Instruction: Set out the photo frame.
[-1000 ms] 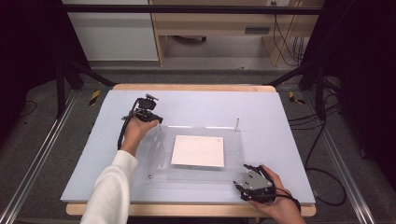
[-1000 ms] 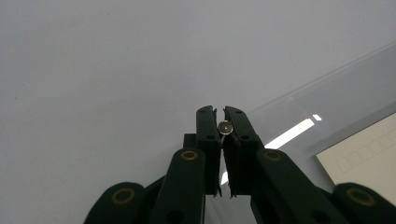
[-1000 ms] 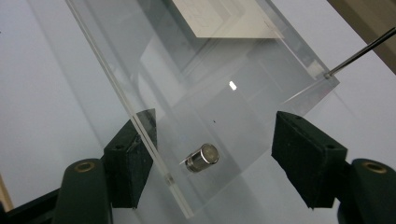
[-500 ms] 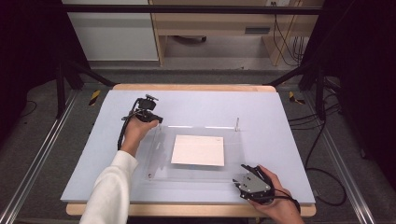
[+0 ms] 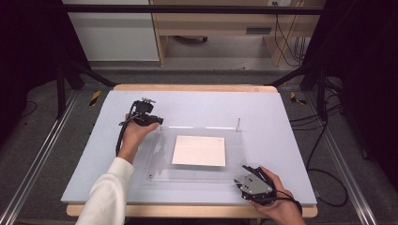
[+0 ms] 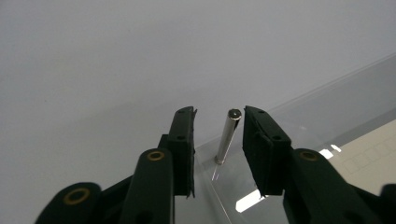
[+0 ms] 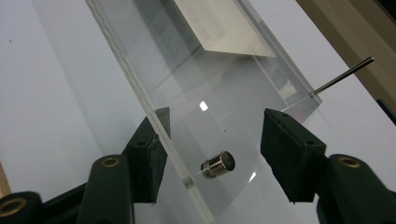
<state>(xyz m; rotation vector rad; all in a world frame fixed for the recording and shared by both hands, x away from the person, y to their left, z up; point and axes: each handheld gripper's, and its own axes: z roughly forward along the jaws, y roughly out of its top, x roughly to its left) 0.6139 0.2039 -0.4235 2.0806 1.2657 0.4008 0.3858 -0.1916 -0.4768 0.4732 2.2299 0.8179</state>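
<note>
On the pale table [image 5: 281,122] lay a clear acrylic plate [image 5: 162,157] with a white sheet [image 5: 199,150] on or under it; I could not tell which. At its far left corner the left gripper [image 6: 218,135] stood spread around an upright metal pin [image 6: 227,135], not touching it. At the near right corner the right gripper [image 7: 212,154] gaped wide around a short metal stud [image 7: 217,164]. 1 more thin pin [image 7: 343,74] stood at the far right corner.

Right gripper [image 5: 243,179] and hand [image 5: 277,197] sit slightly lower and closer to the table's [image 5: 197,101] near edge than a second ago.
</note>
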